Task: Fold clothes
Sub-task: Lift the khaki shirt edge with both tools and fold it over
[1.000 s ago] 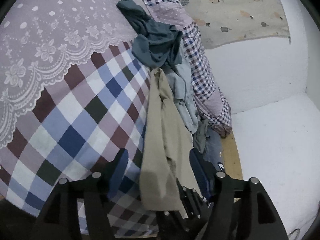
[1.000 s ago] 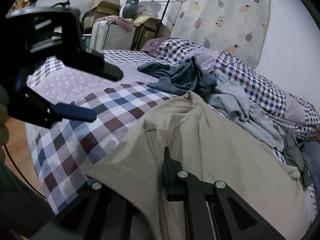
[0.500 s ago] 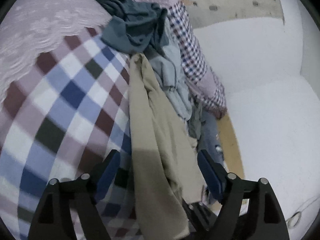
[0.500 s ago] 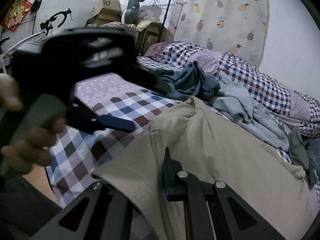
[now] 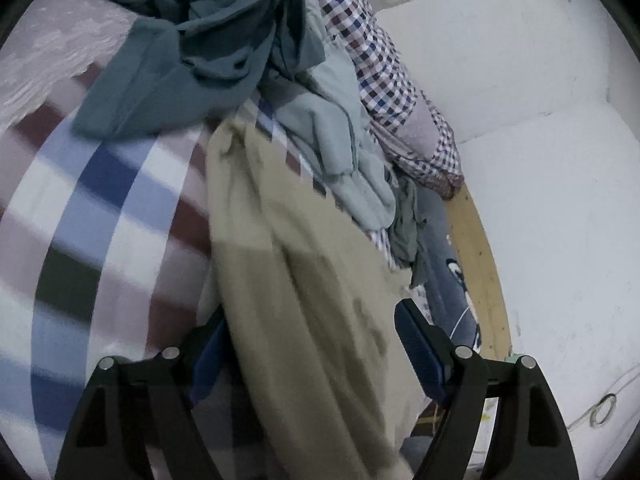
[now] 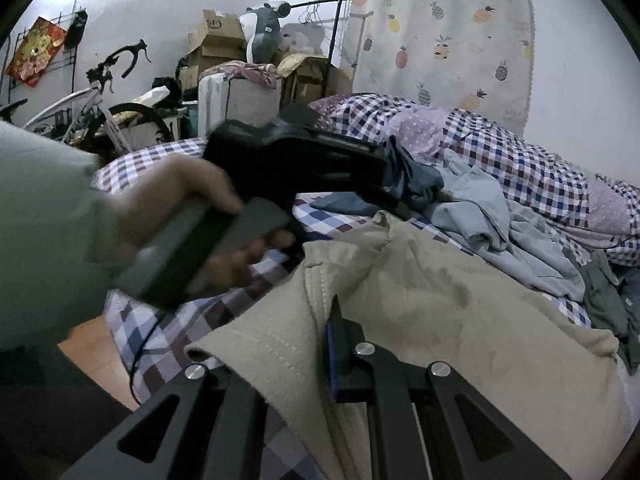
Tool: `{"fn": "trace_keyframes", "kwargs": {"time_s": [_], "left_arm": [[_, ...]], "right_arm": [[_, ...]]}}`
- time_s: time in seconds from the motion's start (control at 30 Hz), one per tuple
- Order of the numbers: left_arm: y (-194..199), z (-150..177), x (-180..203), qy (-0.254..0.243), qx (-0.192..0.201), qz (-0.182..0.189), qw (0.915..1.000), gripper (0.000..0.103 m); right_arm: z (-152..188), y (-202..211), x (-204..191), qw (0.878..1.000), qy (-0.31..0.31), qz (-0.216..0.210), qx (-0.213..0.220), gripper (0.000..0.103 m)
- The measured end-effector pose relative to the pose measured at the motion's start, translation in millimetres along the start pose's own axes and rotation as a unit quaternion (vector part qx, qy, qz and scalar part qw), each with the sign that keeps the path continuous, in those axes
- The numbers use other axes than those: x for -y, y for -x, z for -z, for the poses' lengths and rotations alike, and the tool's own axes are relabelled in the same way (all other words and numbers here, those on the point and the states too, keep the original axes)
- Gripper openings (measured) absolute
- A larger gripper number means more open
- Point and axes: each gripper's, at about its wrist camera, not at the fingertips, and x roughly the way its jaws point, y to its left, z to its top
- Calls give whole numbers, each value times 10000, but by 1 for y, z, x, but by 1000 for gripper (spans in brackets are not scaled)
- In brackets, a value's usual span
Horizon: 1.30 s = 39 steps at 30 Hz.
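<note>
A beige garment (image 5: 304,280) lies in a long strip on the checked bedspread (image 5: 100,200). My left gripper (image 5: 312,340) is open and straddles it, one blue-padded finger on each side. In the right wrist view my right gripper (image 6: 320,336) is shut on the near hem of the beige garment (image 6: 440,300); only one of its fingers (image 6: 340,344) shows, the other is under the cloth. A hand holds the left gripper (image 6: 296,160) over the garment's far end. Behind it sit a dark teal garment (image 5: 192,52) and a pale blue-grey garment (image 5: 336,132).
A rumpled checked duvet (image 5: 372,52) runs along the white wall (image 5: 520,120). Jeans (image 5: 444,272) hang beside the wooden bed frame (image 5: 476,260). Beyond the bed stand a bicycle (image 6: 100,96), cardboard boxes (image 6: 216,40) and a white suitcase (image 6: 224,96).
My left gripper has moved forward along the beige garment toward the clothes pile, staying open. The right gripper keeps its hold on the hem and has barely shifted.
</note>
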Motion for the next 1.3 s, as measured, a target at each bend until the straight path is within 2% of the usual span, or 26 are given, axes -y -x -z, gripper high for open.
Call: {"fn": "trace_keyframes", "kwargs": {"time_s": [0.23,0.4,0.47,0.57,0.6,0.63,0.73,0.83,0.93,1.13,1.3], "left_arm": [[-13,-40,0,-281,-75,-20,9996,83],[-23,-55,-1,-418,-239,-45,9988,81],[-26,-58,-1,-487,-325,-149,9982,76],[-31,-63,-2,-537,-443,-404,9968,47],[-31,-65,-5,-485,-453,-489,9966,29],[-32,-67,-8,-434,-463,-574,9963,21],[-31,-69,-14,-303,-406,-617,9968,8],[-25,-67,-13,-301,-251,-592,9975,5],[-6,-66,-4,-319,69,-456,9984,4],[50,-63,26,-425,667,-23,9969,3],[103,-55,51,-385,1168,562,9908,3]], "right_arm": [[-4,16,-1,9998,37,-176,49,6],[-11,29,-3,9995,105,-265,136,6],[-13,30,-2,9994,165,-258,162,6],[-11,31,-5,9992,276,-268,117,6],[-10,31,-6,9991,300,-274,92,6],[-8,32,-7,9991,325,-280,67,6],[-4,31,-10,9989,386,-262,-9,6],[-1,27,-13,9988,409,-266,-94,6],[0,24,-18,9986,441,-259,-146,6],[-9,31,-31,9975,537,-457,16,6],[-20,44,-54,9946,594,-823,229,6]]}}
